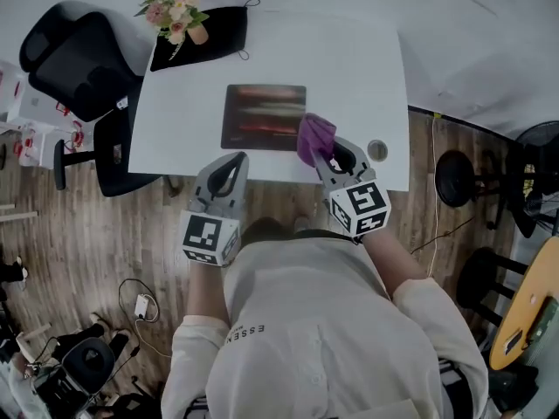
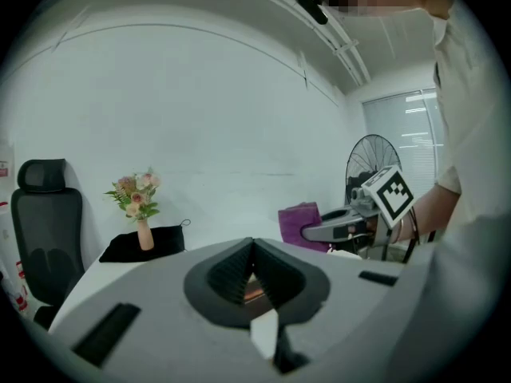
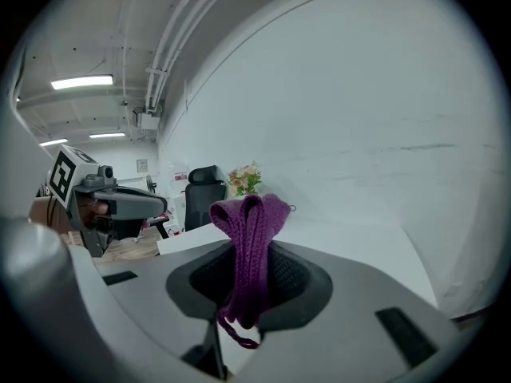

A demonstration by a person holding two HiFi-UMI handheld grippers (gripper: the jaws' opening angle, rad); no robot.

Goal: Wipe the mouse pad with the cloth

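Observation:
A dark mouse pad (image 1: 264,117) with reddish streaks lies in the middle of the white table (image 1: 367,68). A purple cloth (image 1: 314,138) hangs over the pad's right edge, pinched in my right gripper (image 1: 330,157), which is shut on it. From the right gripper view the cloth (image 3: 249,246) stands folded between the jaws. My left gripper (image 1: 229,171) is held at the table's near edge, just left of the pad's near corner, with its jaws shut and nothing in them (image 2: 252,271). The left gripper view shows the cloth (image 2: 300,223) held off to the right.
A small vase of flowers (image 1: 177,11) stands on a black cloth (image 1: 203,33) at the table's far left. A round grommet (image 1: 377,150) sits near the right front corner. A black office chair (image 1: 83,68) is left of the table, stools (image 1: 461,180) to its right.

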